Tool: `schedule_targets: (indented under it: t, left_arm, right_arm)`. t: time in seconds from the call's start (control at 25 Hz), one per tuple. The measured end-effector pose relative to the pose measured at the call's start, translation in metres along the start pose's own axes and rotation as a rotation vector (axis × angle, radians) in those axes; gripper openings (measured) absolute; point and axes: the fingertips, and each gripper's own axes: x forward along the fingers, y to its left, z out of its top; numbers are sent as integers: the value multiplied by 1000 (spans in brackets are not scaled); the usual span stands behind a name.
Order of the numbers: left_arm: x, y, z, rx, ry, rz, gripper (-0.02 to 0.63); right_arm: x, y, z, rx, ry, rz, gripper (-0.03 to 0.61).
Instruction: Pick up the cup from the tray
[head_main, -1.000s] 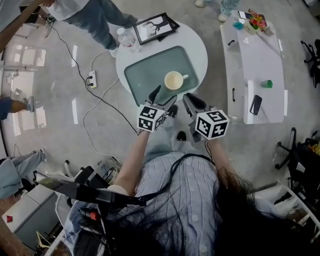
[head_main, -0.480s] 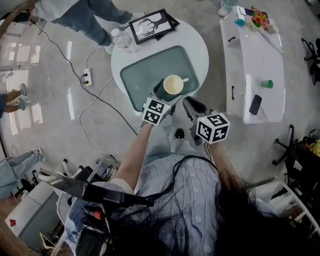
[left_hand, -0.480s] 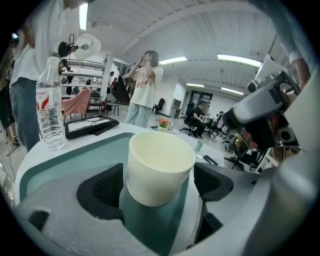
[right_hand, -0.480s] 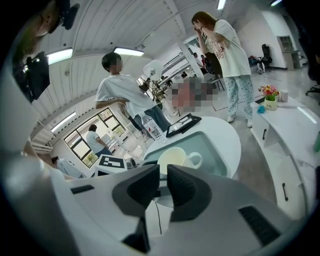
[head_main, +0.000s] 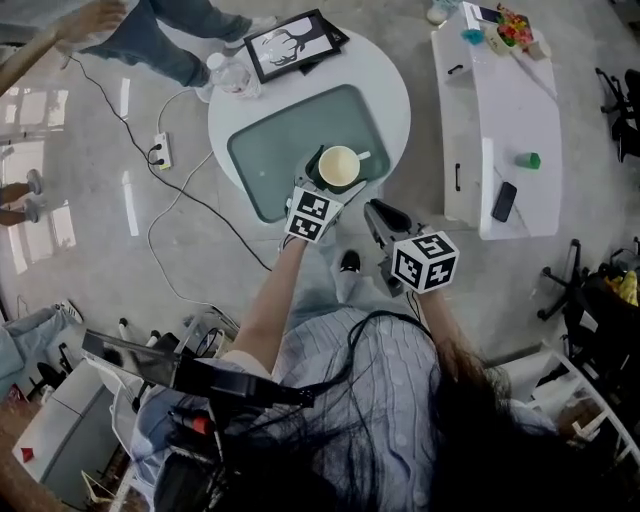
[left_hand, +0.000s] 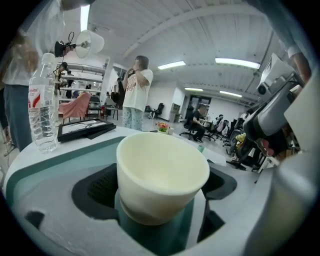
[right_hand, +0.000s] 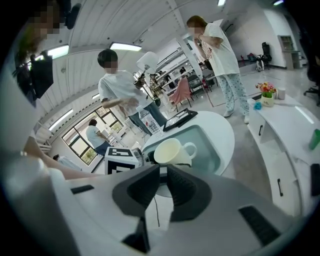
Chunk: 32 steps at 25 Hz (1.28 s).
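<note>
Cup (head_main: 339, 165) stands upright on the teal tray (head_main: 265, 160), at the tray's near right corner, its handle pointing right in my head view. The tray lies on the round white counter (head_main: 385, 90).

My left gripper (head_main: 328, 176) reaches over the counter's near edge, and its jaws are opening with the cup between them. In the left gripper view the cup fills the gap, one dark pad (left_hand: 95, 185) to its left and the other to its right. The pads seem to stand just clear of its wall, though the cup hides the contact lines.

My right gripper (right_hand: 161, 172) hangs back off the counter's near edge, to the right of the left one. Its jaws are drawn together to a thin slit, with nothing in them.

At the counter's far side stand a water bottle (left_hand: 42, 107) and a framed picture (head_main: 290, 42), both well apart from the cup.
</note>
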Motion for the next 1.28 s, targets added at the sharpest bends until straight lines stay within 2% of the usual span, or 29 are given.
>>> schedule_targets:
  t: [0.28,0.48,0.6,0.76,1.28]
  left_arm:
    - [11,4,-14,32,60,18,477]
    - [9,3,-14,93,71,15,469]
    - [3,5,-15,108,69,58,465]
    - [-4,5,-12,110,53,87,463]
    - [-52,-1,33,109,-43,133,463]
  right_arm:
    - [-6,-5,-4,8,0,-18,60]
    - [-7,-7,-7,11,2,-27,60]
    - [-8,-7,-7,7,3,-26,60]
    - [-7,-6,-5,-1,0,-22,60]
    - [-8,5,1,-37,-25,1,60]
